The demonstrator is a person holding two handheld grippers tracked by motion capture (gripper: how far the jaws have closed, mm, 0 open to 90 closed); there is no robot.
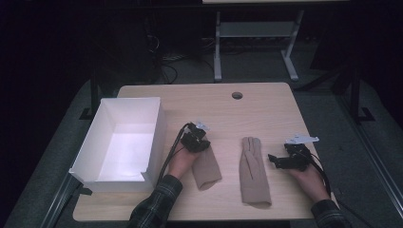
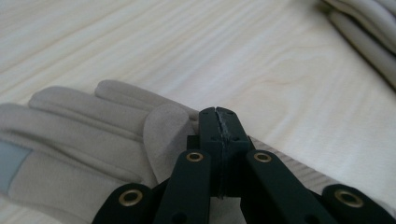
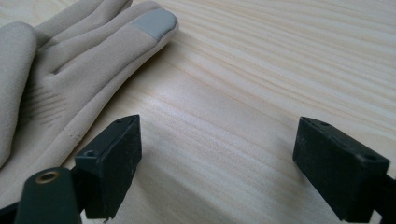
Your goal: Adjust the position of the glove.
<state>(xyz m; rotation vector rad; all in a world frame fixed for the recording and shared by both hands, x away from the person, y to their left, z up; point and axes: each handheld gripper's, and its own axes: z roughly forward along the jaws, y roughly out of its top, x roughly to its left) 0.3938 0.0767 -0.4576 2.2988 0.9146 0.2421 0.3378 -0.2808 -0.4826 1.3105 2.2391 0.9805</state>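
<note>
Gloves, beige knit, lie flat near the table's (image 1: 266, 102) front edge.
Left glove (image 1: 207, 167): the left gripper (image 1: 195, 141) is clenched over its fingers, jaws pressed together. Right glove (image 1: 253, 171), grey-tipped, lies beside the right gripper (image 1: 274, 160), whose jaws gape over bare wood.

Surface (image 1: 266, 109): light wood grain, rounded corners, one round cable hole (image 1: 237, 95) near the far edge. White open-topped box (image 1: 157, 128): standing at the left side. Floor beyond: grey, with a pale metal desk frame (image 1: 217, 47) and dark cables (image 1: 166, 66).
</note>
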